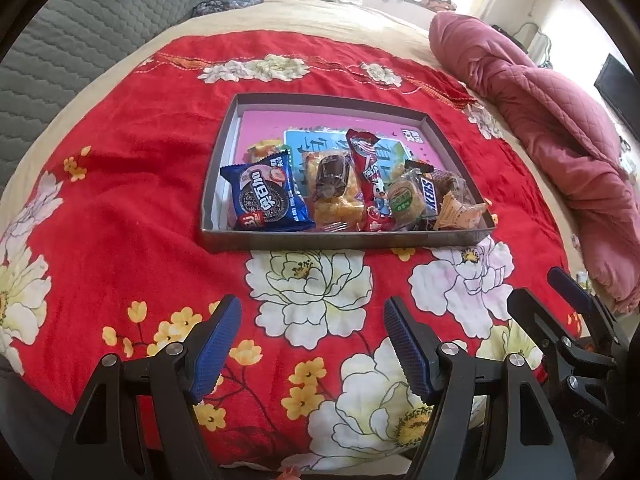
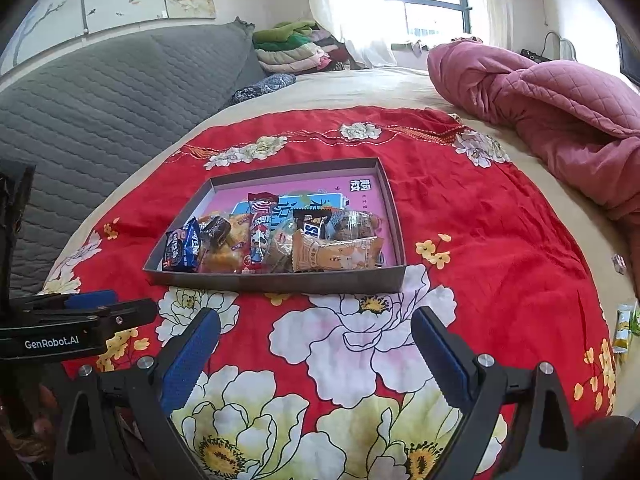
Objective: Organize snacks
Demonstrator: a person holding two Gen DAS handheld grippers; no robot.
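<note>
A shallow grey box [image 1: 224, 148] [image 2: 280, 282] with a pink floor lies on a red flowered cloth [image 1: 140, 184] [image 2: 480, 240]. Several wrapped snacks line its near side: a blue Oreo pack [image 1: 270, 200] [image 2: 180, 248], a chocolate cake [image 1: 332, 184], a red stick pack [image 1: 370, 172] [image 2: 260, 224], a Snickers bar [image 1: 430, 192] and an orange packet [image 1: 460, 214] [image 2: 336, 254]. My left gripper [image 1: 312, 316] hovers open over the cloth in front of the box, holding nothing. My right gripper [image 2: 316, 330] is also open and empty; it shows at the right edge of the left wrist view [image 1: 560, 292].
A rolled pink quilt [image 1: 540, 120] [image 2: 560, 100] lies at the right of the bed. A grey padded headboard [image 2: 100, 100] stands at the left, with folded clothes [image 2: 296, 48] behind. Small green-yellow packets [image 2: 624, 328] lie beyond the cloth's right edge.
</note>
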